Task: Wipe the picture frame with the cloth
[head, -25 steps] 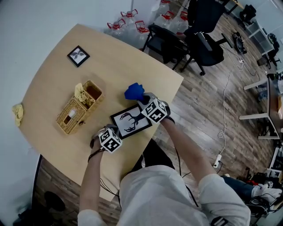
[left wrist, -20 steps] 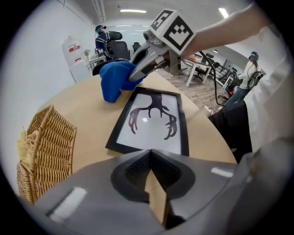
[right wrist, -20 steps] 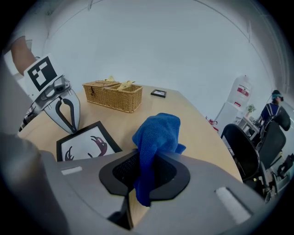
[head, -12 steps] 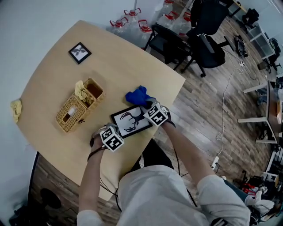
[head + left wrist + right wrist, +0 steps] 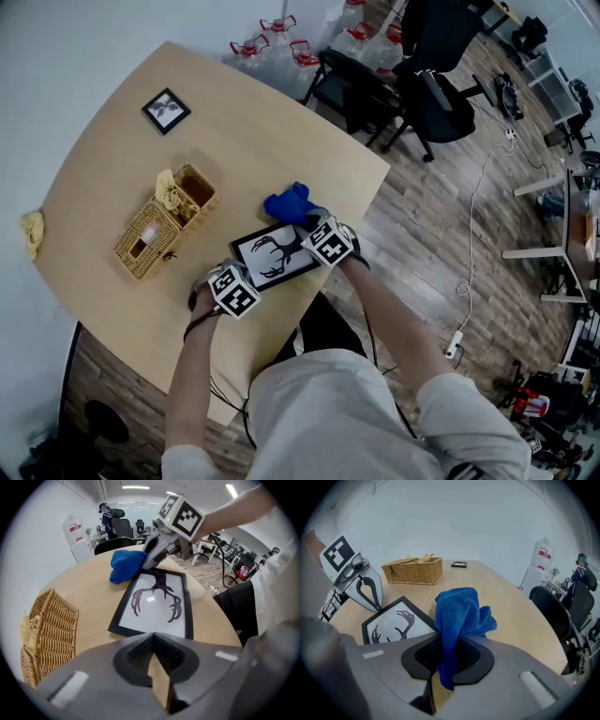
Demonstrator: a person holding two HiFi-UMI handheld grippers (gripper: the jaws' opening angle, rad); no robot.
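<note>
Wooden table (image 5: 244, 141) with wicker basket (image 5: 132, 259), antler picture frame (image 5: 273, 257), small frame (image 5: 166, 110), yellow cloth (image 5: 33, 232).

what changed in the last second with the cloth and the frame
The right claw, shut on the blue cloth, drew it back toward the person, from beyond the picture frame to its far corner. The left claw stayed shut by the frame's near edge; frame and basket did not move.
</note>
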